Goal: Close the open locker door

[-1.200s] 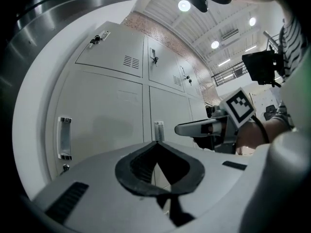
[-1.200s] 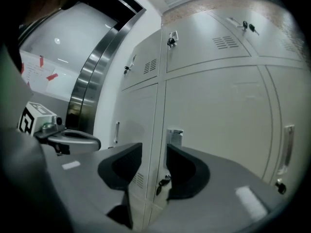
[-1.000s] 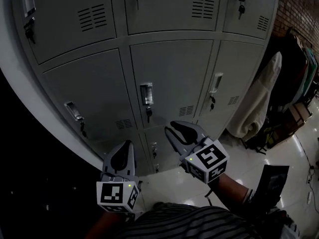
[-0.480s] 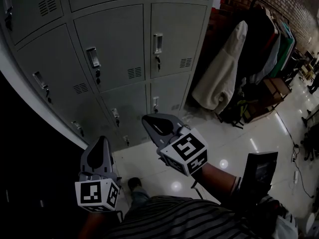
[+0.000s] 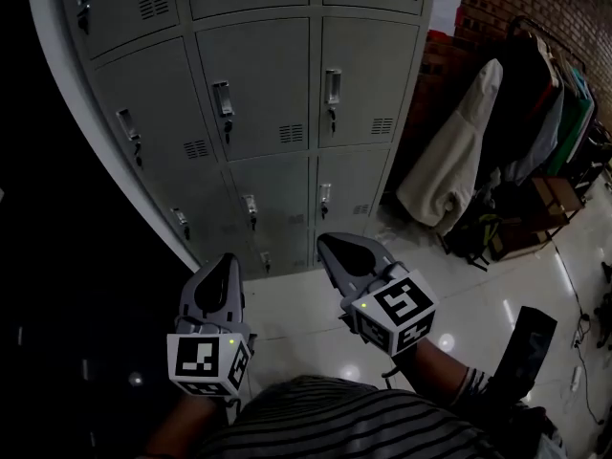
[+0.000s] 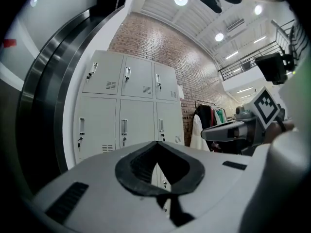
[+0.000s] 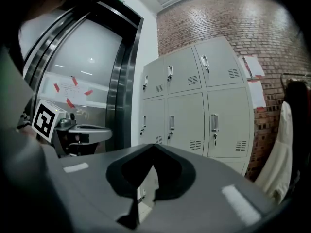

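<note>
A bank of grey lockers (image 5: 268, 84) stands ahead, past a strip of floor. Every door that I can see lies flush, and no open door shows in any view. My left gripper (image 5: 229, 259) is held low at the left, pointing at the lockers, jaws shut and empty. My right gripper (image 5: 330, 242) is beside it at the right, also shut with nothing in it. The lockers (image 6: 124, 115) show above the closed left gripper (image 6: 156, 142) in the left gripper view. In the right gripper view the lockers (image 7: 194, 106) stand beyond the shut right gripper (image 7: 153, 145).
Coats hang on a rack (image 5: 459, 161) to the right of the lockers, against a brick wall (image 5: 535, 8). A dark metal-framed doorway (image 5: 57, 256) borders the lockers on the left. Glossy white floor (image 5: 306, 304) lies between me and the lockers. A dark object (image 5: 531, 352) stands low right.
The right gripper's jaws have closed. The view has pulled back from the lockers and swung right, bringing the coat rack and more floor into sight. Both grippers stay low in front of me.
</note>
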Demonstrator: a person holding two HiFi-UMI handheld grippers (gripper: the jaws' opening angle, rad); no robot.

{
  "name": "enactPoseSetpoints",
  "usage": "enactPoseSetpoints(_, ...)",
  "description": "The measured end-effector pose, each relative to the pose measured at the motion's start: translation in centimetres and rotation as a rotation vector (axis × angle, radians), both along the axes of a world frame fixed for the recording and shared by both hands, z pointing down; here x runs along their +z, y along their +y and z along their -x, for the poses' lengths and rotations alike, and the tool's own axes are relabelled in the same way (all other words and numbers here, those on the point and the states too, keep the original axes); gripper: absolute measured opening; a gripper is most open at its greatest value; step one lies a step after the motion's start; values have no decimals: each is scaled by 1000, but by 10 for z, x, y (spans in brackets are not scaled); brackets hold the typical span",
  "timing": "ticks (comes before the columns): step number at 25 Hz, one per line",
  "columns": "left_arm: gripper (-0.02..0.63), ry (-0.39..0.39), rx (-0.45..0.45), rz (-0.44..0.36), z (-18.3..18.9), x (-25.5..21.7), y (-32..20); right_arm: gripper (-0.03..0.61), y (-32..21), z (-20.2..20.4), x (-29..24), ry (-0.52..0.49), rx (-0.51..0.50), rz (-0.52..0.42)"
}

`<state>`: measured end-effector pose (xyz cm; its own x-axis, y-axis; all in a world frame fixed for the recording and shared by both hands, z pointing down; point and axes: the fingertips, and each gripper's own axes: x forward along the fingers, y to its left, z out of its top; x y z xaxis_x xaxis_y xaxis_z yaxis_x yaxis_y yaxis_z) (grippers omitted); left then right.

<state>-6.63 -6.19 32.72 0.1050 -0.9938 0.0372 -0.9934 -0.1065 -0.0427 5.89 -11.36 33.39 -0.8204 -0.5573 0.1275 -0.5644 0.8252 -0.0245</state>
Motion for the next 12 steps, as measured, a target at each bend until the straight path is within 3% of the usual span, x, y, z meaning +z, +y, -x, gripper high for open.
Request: enactPoseSetpoints(12,5,40,41,33,9,11,38,2,43,5,7,-31,94,48)
